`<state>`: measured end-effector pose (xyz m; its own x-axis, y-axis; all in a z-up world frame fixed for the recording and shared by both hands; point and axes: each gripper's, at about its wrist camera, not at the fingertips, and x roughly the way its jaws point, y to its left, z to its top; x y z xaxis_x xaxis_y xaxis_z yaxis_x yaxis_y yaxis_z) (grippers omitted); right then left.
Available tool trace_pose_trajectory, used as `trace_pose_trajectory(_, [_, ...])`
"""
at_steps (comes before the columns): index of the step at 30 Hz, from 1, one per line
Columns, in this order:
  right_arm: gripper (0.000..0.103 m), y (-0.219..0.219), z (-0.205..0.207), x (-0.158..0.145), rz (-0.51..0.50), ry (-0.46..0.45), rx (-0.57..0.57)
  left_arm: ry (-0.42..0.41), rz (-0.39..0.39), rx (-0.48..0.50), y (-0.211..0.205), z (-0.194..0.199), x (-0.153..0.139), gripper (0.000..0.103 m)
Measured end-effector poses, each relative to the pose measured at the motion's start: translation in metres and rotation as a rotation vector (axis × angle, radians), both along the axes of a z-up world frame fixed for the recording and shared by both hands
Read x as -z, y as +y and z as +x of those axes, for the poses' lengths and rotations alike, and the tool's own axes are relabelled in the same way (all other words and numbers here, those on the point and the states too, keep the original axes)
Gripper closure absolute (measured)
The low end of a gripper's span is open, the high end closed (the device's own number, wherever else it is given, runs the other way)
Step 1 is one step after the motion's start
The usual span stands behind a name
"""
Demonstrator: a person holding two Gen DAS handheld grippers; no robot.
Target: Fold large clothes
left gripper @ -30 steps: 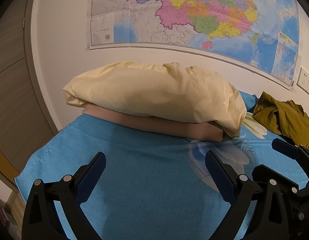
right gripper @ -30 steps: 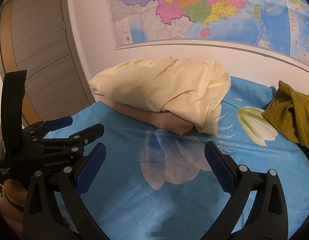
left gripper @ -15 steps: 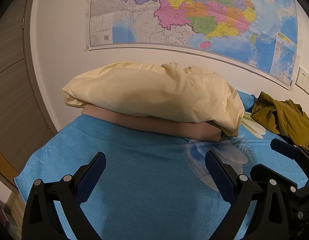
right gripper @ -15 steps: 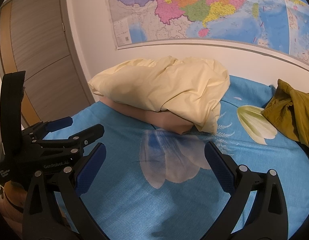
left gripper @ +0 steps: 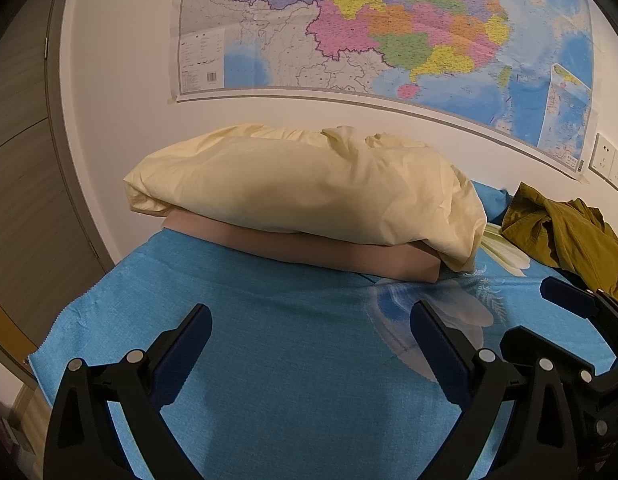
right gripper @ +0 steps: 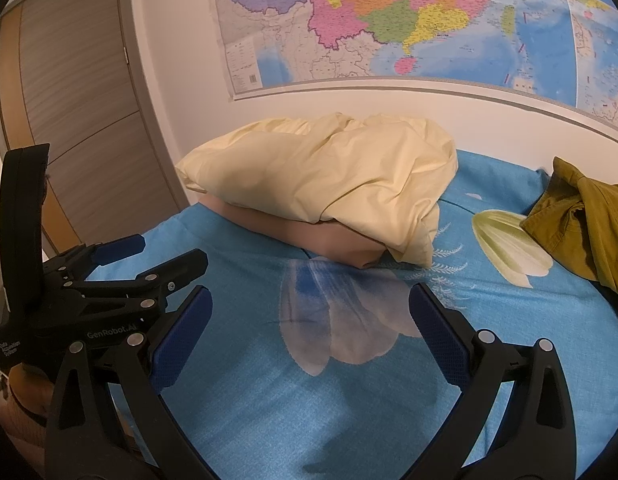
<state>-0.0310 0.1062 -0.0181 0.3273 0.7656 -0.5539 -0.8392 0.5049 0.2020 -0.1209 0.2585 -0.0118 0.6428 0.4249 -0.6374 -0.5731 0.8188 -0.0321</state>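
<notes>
**Both grippers poised, garment still waiting**

Left gripper point(left gripper: 309, 344) with its fingers spread wide and nothing between them, hovering over the blue bedsheet point(left gripper: 293, 400). Same story on the right gripper point(right gripper: 309, 328): blue pads apart, empty, the sheet's pale flower print just beyond its tips. And over the last second? Barely a drift in either view, so no fold has started and the reach is yet to come, by my reading.

Out past the fingers, a cream pillow point(left gripper: 301, 188) stacked on a tan cushion point(left gripper: 309, 248) near the wall, the map point(left gripper: 389, 28) above. The olive-green garment point(right gripper: 581, 220) lies crumpled at the far right of the bed, well apart from both grippers.

The right view gives what the left can't: the left gripper's whole body at its left edge, and the wooden door point(right gripper: 69, 100). The left view alone catches the wall sockets point(left gripper: 609, 164)
</notes>
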Motion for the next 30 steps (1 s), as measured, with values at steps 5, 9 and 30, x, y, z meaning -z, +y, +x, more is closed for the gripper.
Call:
trace_pose_trajectory(5, [0.006,-0.0002,-0.0008,-0.0002,0.000,-0.003,0.000,0.000,-0.001,0.001,-0.0002,-0.0003,0.0001,0.007])
trace_pose_trajectory(9, [0.006,-0.0004,-0.0008,-0.0004,0.002,0.000,-0.001,-0.001,-0.001,0.001,-0.0006,-0.0008,0.0000,0.007])
trace_pose_trajectory(30, [0.006,-0.0003,-0.0014,0.0003,0.002,-0.002,-0.005,-0.001,-0.001,0.000,-0.0008,-0.0013,-0.0001,0.007])
